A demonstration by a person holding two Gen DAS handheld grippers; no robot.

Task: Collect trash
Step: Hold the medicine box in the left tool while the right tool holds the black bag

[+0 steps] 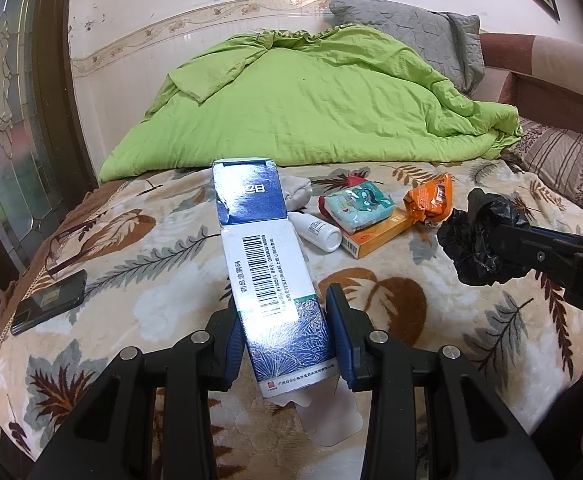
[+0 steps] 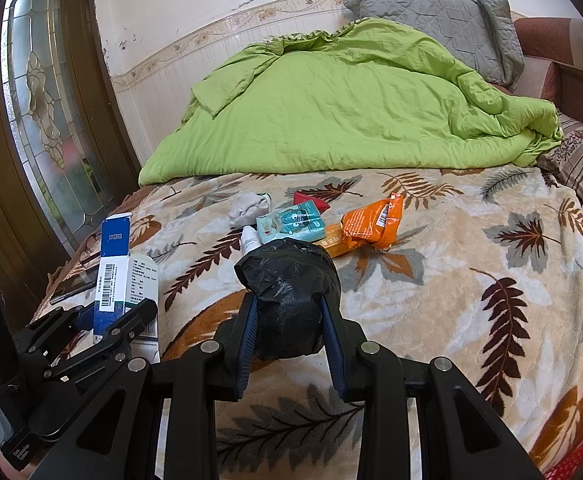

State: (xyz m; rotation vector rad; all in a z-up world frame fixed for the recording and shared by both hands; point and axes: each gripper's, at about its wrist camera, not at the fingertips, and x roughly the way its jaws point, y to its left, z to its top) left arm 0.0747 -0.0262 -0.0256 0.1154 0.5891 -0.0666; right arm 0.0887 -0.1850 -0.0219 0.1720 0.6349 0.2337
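1. Right now the left gripper (image 1: 287,332) is clamped on a long blue-and-white medicine carton (image 1: 269,264), its blue pads pressed to the two long sides, barcode face up, with the opened end flap pointing toward the green quilt (image 1: 311,100).
2. Beside it, the right gripper (image 2: 289,320) is closed around a crumpled black plastic bag (image 2: 287,288), which bulges out past the fingertips.
3. Both are held above the leaf-patterned blanket (image 2: 451,300) covering the bed.
4. More litter lies on that blanket, between the grippers and the green quilt: a small white bottle (image 1: 318,232) on its side, a teal cartoon-printed tissue pack (image 1: 357,204) resting on an orange box (image 1: 375,236), and an orange snack wrapper (image 1: 429,200) just to the right of them.
5. A grey wad of cloth or paper (image 2: 247,204) sits just on the quilt side of the bottle, and something red (image 2: 309,199) peeks out behind the tissue pack.
6. Off near the blanket's left edge lies a dark phone (image 1: 49,302), well apart from the litter.
7. A grey pillow (image 2: 431,20) leans against the wall beyond the quilt.
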